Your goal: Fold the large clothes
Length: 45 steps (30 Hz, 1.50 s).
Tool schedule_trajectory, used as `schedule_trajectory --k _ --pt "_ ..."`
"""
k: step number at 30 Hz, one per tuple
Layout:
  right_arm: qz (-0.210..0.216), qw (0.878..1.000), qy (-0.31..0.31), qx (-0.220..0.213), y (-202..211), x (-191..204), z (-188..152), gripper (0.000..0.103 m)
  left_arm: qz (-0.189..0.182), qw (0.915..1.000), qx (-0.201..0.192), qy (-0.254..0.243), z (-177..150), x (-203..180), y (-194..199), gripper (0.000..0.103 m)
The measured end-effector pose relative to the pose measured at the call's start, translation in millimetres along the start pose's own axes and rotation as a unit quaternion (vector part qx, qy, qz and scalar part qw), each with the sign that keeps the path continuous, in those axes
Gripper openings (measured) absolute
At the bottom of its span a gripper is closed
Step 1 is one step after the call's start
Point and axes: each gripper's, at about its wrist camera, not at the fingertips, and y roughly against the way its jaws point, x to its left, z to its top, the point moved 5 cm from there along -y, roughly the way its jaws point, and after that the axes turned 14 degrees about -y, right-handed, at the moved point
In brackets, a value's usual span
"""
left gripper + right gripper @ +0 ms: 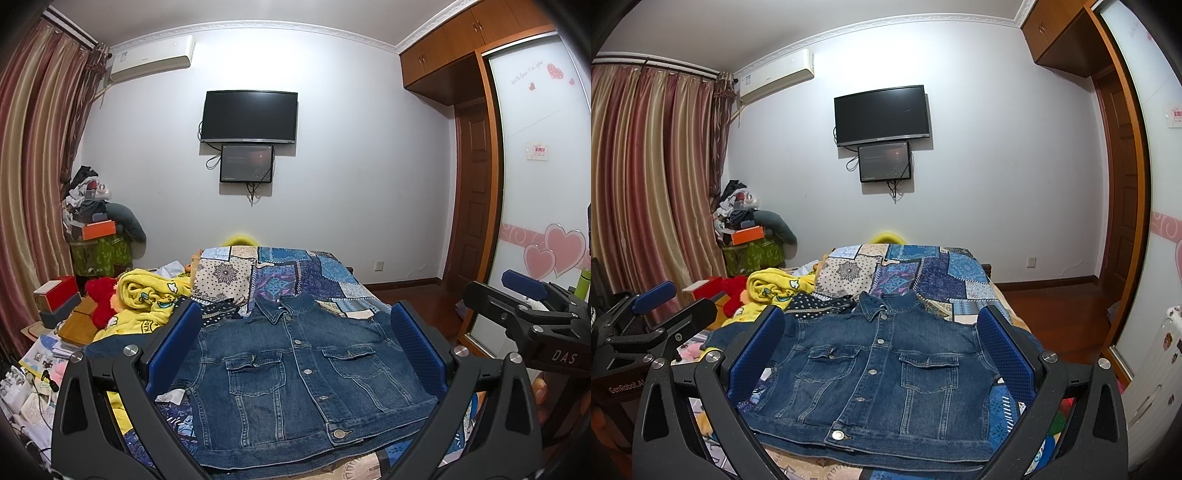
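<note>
1. Dark blue denim jacket [295, 373], buttoned, front up, collar at far end; spread flat on patchwork bedspread [295, 273], ready for folding.
2. Left gripper [295, 343]: jaws wide, empty, held above jacket, framing its width.
3. Right gripper [882, 350]: jaws wide, empty, likewise poised.
4. Crumpled yellow blanket [772, 288], far left, apart.

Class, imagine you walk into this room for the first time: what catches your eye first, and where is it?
A blue denim jacket lies buttoned and flat on the patchwork quilt, framed by the open left gripper. Behind it a dark television hangs on the wall, and a yellow blanket is bunched at the jacket's left.
</note>
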Motion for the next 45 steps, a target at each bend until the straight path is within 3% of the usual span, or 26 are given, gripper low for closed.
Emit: schedule_trajectory --k 17,28,38,45 --pt "-0.005 1.0 0.007 0.017 -15.5 3.4 -2.6 0.103 0.002 0.9998 0.016 0.013 -8.6 4.2 -18.9 0.103" --pt "-0.015 0.998 0.022 0.062 -65.1 8.8 -15.9 0.103 0.015 0.9977 0.053 0.04 -27.0 42.5 -62.5 0.103" --pt "-0.039 0.989 0.039 0.138 -137.7 1.1 -44.3 0.103 0.05 0.989 0.123 0.065 -73.4 106.9 -131.1 0.103" --pt "-0.042 0.975 0.065 0.209 -200.4 -2.0 -69.4 0.103 0.093 0.9707 0.196 0.103 -127.3 172.6 -172.4 0.103"
